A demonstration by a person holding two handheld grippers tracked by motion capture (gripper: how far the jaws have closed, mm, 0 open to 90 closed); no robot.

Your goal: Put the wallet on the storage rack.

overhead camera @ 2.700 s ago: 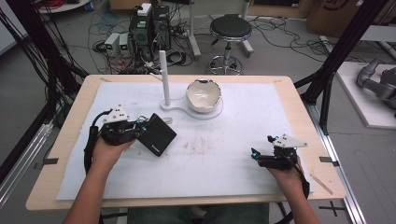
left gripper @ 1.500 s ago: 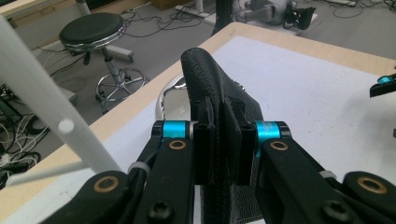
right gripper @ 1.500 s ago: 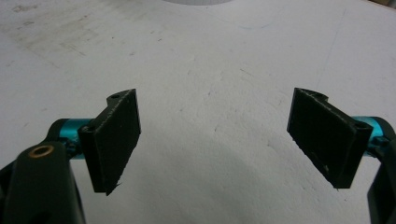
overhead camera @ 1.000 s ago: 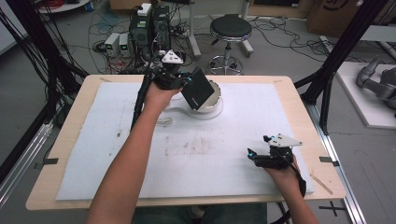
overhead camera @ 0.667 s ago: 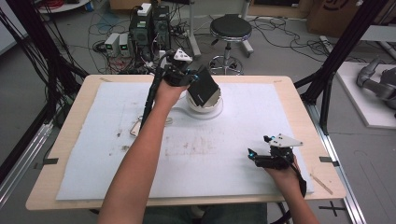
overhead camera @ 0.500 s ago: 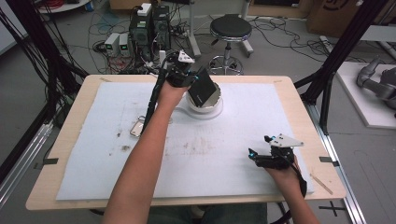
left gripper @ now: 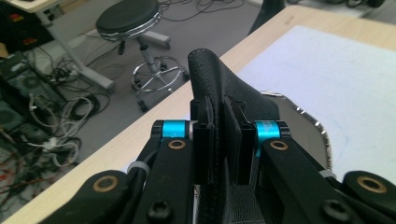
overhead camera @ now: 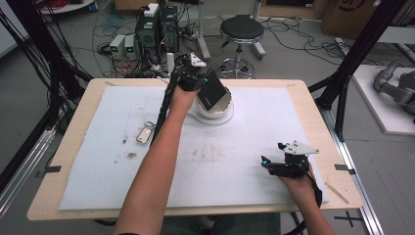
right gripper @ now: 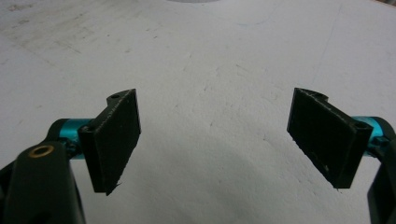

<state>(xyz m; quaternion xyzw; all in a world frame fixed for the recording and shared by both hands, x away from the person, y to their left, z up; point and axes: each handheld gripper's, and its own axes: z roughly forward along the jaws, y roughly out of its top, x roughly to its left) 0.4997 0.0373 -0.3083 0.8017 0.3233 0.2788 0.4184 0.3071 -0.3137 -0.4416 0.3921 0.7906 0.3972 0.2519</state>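
A small metal tag (overhead camera: 144,134) lies on the white mat (overhead camera: 254,161), well to the near left of the bowl (overhead camera: 215,110), with a few dark smudges beside it; the person's outstretched left forearm (overhead camera: 156,161) crosses the mat between tag and bowl. The bowl sits on a white base toward the mat's far edge. The mat covers most of a wooden table (overhead camera: 303,88). Beyond the far edge from the bowl are a round stool (overhead camera: 241,29), computer boxes (overhead camera: 156,24) and tangled cables on a grey floor.

The left gripper (overhead camera: 193,78) is raised just above the bowl, its jaws pinching a black wallet (overhead camera: 211,92). In the left gripper view the wallet (left gripper: 219,93) stands edge-on between the jaws, its long side running away toward the bowl's foil-like rim (left gripper: 308,121). From above, it tilts down over the bowl.

The right gripper (overhead camera: 281,164) rests on the mat, well to the near right of the bowl, jaws spread wide over bare mat (right gripper: 215,93).
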